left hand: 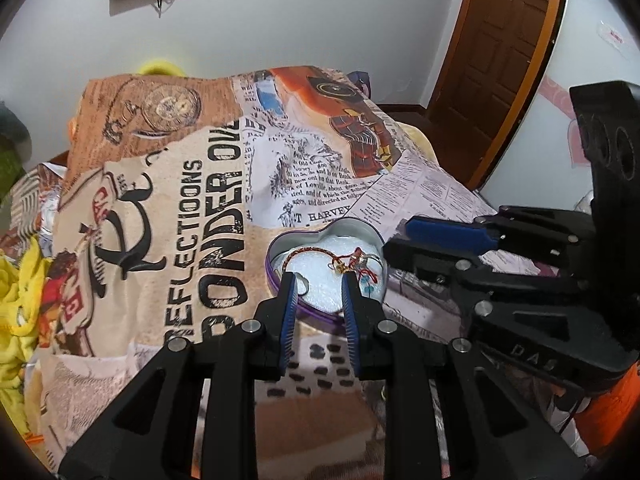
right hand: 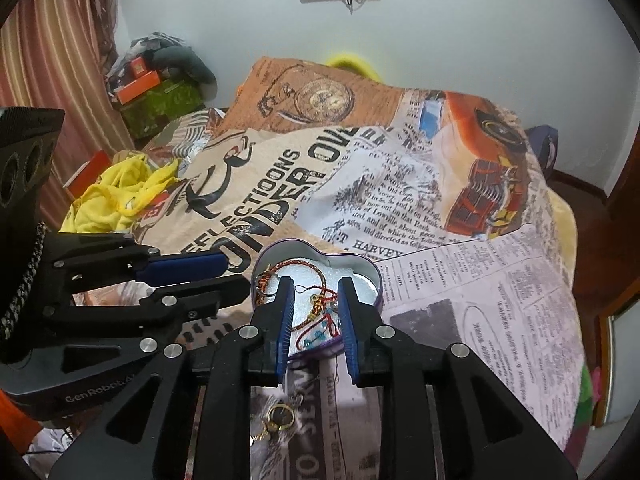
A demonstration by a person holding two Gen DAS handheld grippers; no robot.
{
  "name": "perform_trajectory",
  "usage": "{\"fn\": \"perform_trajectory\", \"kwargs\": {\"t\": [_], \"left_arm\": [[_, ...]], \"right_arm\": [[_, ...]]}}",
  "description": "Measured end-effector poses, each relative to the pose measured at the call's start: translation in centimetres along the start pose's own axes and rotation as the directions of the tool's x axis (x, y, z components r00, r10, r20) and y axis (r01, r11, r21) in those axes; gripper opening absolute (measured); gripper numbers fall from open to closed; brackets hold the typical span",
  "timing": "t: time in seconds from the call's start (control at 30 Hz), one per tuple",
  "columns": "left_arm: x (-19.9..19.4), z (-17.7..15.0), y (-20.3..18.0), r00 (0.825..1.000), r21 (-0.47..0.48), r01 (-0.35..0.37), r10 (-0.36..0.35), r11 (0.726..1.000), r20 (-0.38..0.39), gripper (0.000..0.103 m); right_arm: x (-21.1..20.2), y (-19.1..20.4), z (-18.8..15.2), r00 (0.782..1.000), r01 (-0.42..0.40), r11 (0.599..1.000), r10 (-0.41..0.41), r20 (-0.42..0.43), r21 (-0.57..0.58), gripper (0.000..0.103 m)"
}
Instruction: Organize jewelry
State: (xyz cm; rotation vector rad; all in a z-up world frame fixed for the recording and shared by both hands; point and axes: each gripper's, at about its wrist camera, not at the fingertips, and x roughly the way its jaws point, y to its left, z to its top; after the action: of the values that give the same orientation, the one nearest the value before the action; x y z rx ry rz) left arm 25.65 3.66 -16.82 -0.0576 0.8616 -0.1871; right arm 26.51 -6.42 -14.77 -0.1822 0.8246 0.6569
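Grippers, both yours, point forward over a bed covered by a newspaper-print blanket [left hand: 200,200], with fingers level and aimed at a heart-shaped purple tin [left hand: 276,276]. Your left gripper [left hand: 319,292] has its blue-padded fingers spread apart with nothing between them, the tips reaching just over the tin's near rim. Your right gripper [right hand: 314,296] is spread in the same way and empty, its fingertips over the near part of the tin [right hand: 374,276], one on each side of the jewelry inside. From the left wrist view your right gripper [left hand: 440,236] comes in from the right edge, lying on its side just beside the tin; from the right wrist view your left gripper [right hand: 192,276] comes in from the left, close to the tin's left wall. The tin sits on the blanket toward its near edge and holds a white pad. On that pad lies a braided red bracelet [right hand: 308,268] with small gold charms, and some blue beads [right hand: 316,336] near the front wall. A gold ring-shaped piece [right hand: 280,416] lies on the blanket outside the tin, near the blanket's front edge, beneath your right gripper. Yellow cloth [right hand: 116,196] is heaped at the bed's left side.
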Motion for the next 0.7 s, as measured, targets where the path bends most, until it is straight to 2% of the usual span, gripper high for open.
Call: {"fn": "perform_trajectory", "kwargs": {"t": [0.17,0.23,0.3,0.53,0.7], "left_arm": [[-2.4,-0.9,-0.7,0.999,0.018,-0.030,0.029,0.999,0.024,0.028],[-3.4,-1.3,-0.9,0.999,0.014,-0.036,0.035,0.999,0.036,0.030],[-4.3,-1.6,-1.1,0.998,0.011,-0.037,0.037,0.999,0.045,0.031],[-6.0,-2.9,-1.7,0.997,0.014,-0.054,0.053,0.998,0.049,0.034],[-6.0,-4.2,-2.2,0.999,0.014,-0.048,0.048,0.999,0.025,0.034]], "right_arm": [[-2.0,0.4,-0.6,0.999,0.030,1.000,-0.030,0.031,-0.004,0.023],[-3.0,0.6,-1.0,0.998,0.044,0.999,-0.044,0.046,-0.004,0.032],[-3.8,0.7,-1.4,0.997,0.054,0.999,-0.053,0.061,-0.001,0.036],[-5.7,1.0,-3.2,0.995,0.074,0.997,-0.074,0.067,0.010,0.036],[-6.1,1.0,-4.8,0.995,0.090,0.996,-0.091,0.051,0.016,0.036]]}}
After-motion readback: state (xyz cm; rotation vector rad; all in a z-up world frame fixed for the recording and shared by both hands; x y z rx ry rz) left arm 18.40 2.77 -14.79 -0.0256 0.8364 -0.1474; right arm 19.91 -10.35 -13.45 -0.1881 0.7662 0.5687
